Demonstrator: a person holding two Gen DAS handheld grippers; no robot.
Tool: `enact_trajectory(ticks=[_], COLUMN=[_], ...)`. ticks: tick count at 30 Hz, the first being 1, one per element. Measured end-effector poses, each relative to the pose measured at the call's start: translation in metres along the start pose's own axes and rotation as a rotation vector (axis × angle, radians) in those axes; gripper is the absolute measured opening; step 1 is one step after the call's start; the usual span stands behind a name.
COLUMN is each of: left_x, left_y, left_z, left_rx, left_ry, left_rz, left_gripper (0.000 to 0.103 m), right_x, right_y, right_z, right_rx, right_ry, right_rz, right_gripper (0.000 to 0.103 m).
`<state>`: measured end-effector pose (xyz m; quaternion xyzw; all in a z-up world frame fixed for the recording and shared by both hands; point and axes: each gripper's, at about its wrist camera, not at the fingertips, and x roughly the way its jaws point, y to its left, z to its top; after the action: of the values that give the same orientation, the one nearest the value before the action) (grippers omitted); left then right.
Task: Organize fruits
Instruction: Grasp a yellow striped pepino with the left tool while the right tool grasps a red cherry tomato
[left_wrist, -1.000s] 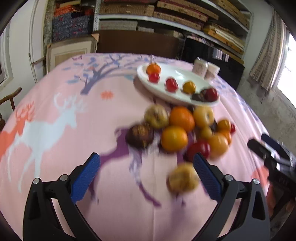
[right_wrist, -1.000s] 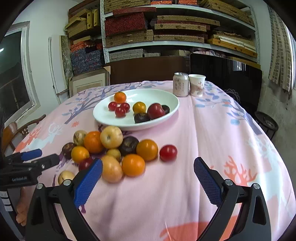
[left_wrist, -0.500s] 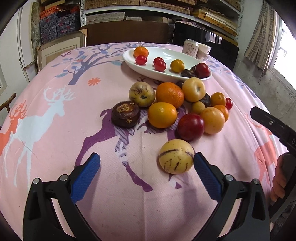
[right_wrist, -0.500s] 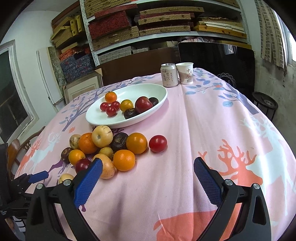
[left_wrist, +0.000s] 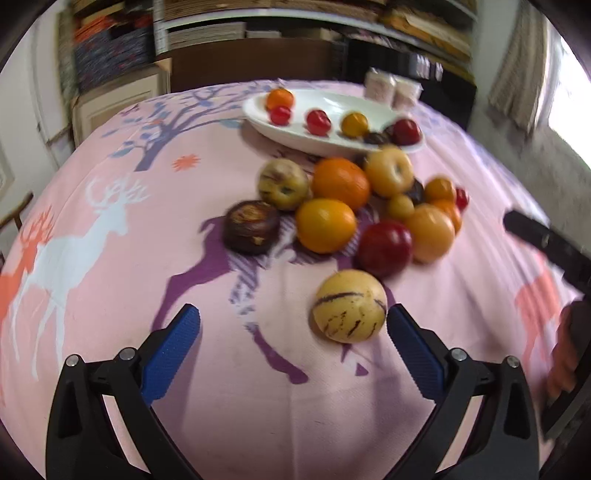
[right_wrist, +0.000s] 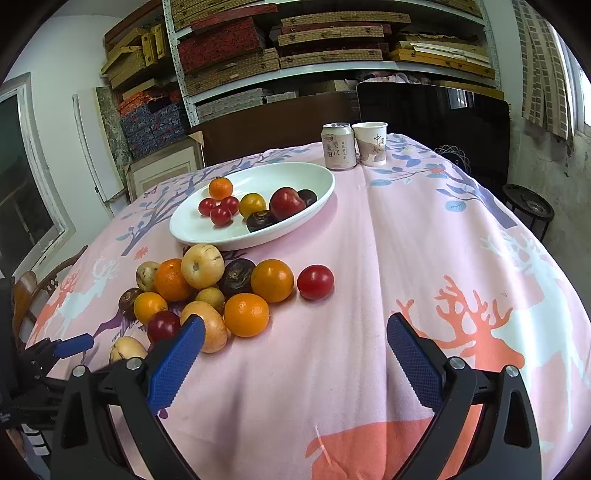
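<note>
A pile of loose fruit lies on the pink tablecloth: oranges (right_wrist: 246, 314), a red tomato (right_wrist: 315, 281), yellowish apples (right_wrist: 202, 266) and dark fruits. A white oval plate (right_wrist: 314, 173) behind the pile holds several small fruits. My left gripper (left_wrist: 293, 339) is open, and a striped yellow melon (left_wrist: 349, 311) sits just inside its right finger, untouched. Over bare cloth, right of the pile, my right gripper (right_wrist: 295, 356) stands open and empty. The left gripper (right_wrist: 72, 346) also shows at the left edge of the right wrist view.
A drink can (right_wrist: 338, 146) and a paper cup (right_wrist: 371, 143) stand at the table's far edge behind the plate. Shelves of boxes fill the back wall. A wooden chair (right_wrist: 33, 291) is at the left. A hand (left_wrist: 563, 354) holds the right gripper's handle at the right.
The left gripper has come in lower and closer to the striped melon, which now sits beside its right finger. The right wrist view has edged nearer the pile; both grippers stay open.
</note>
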<state>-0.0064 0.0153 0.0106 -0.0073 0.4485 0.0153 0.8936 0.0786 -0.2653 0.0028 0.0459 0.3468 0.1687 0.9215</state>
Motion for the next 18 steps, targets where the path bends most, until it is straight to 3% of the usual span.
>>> enact_trajectory(ticks=[2,4,15,18], left_x=[0.009,0.008,-0.001,0.011], left_y=[-0.008,-0.01,0.01,0.01], left_z=[0.0,0.0,0.005,0.007], left_rx=[0.045,0.063,-0.024,-0.018], left_ry=[0.048,0.036,-0.033,0.02], left_rz=[0.064,0.077,0.078,0.055], left_gripper=[0.099,0.099,0.099,0.099], right_x=[0.001,0.001,0.003,0.005], right_y=[0.0,0.002,0.007,0.01], right_z=[0.0,-0.001,-0.004,-0.005], right_rx=[-0.004,-0.009,-0.039,-0.061], right_ry=[0.004,0.008,0.027,0.043], right_rz=[0.0,0.002,0.005,0.007], right_gripper=[0.1,0.1,0.1,0.1])
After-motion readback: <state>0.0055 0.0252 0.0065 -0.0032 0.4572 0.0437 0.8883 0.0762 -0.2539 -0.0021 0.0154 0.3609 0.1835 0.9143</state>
